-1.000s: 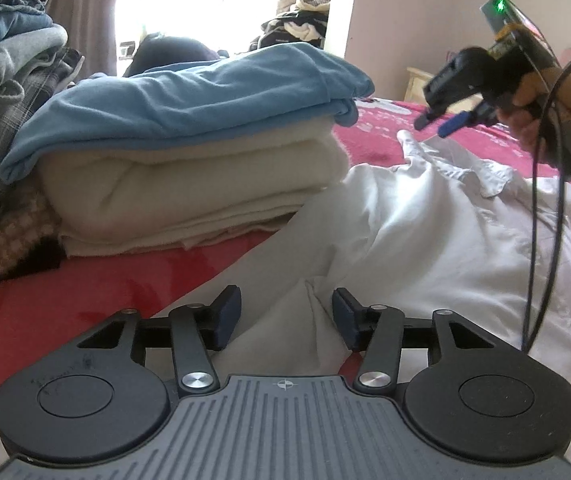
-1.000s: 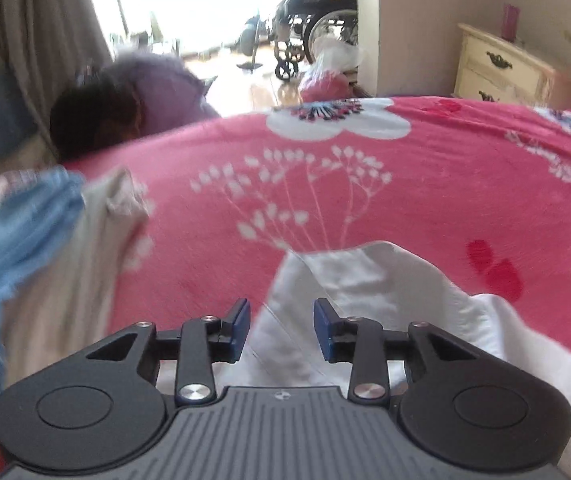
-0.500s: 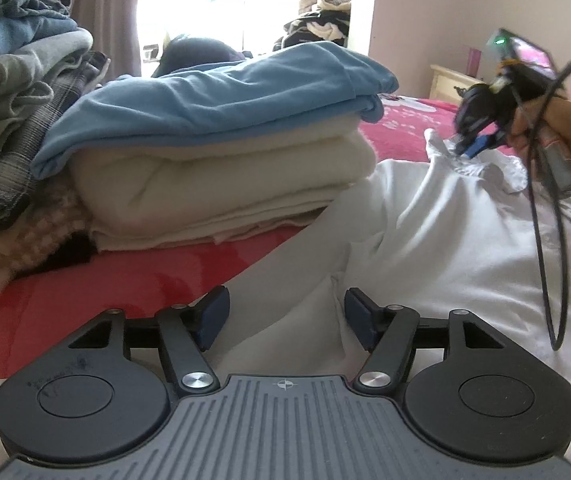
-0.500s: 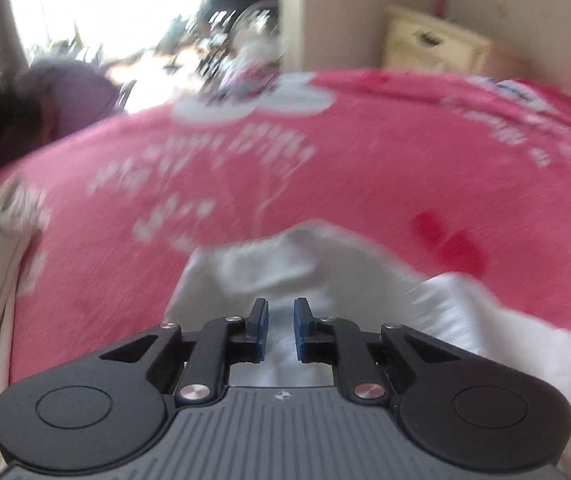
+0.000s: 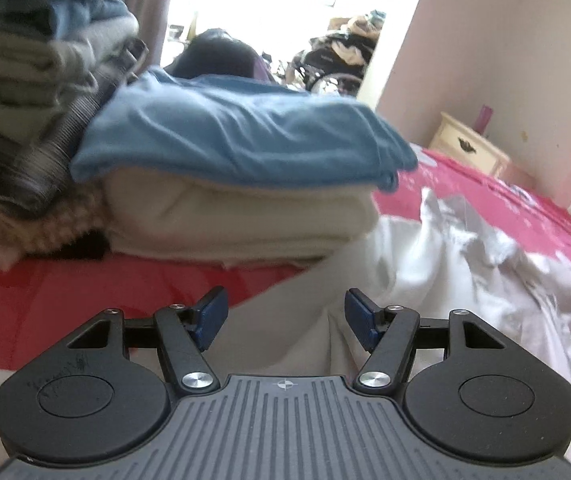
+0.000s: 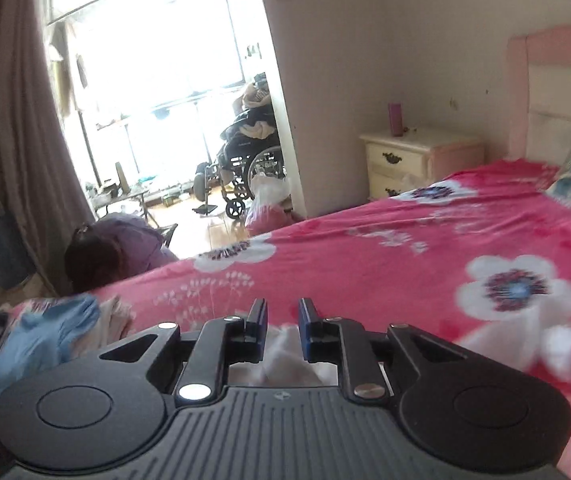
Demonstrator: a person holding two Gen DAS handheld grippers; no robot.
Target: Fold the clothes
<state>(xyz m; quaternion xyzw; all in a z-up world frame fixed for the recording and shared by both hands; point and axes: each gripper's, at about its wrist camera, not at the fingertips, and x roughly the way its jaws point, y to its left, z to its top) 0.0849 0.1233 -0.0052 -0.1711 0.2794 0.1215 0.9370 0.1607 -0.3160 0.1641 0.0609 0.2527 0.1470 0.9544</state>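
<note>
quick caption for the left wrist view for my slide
Open left claw over a white shirt on a pink bedspread, beside folded clothes.

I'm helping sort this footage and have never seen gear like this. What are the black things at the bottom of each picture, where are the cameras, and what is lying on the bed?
Each black shape is a hand-held gripper with two blue-padded fingers; a person carries one in each hand. A wide-angle camera sits on each and looks forward along the fingers, so there is one picture per hand.

In the left view, the left hand-held gripper is open above a crumpled white shirt on the red floral bedspread. Behind it sits a folded stack: a blue garment on a cream one.

In the right view, the right hand-held gripper has narrow, slightly opening jaws with white cloth between them; whether the cloth is gripped is unclear. Beyond the bed stand a nightstand and a wheelchair.
</note>
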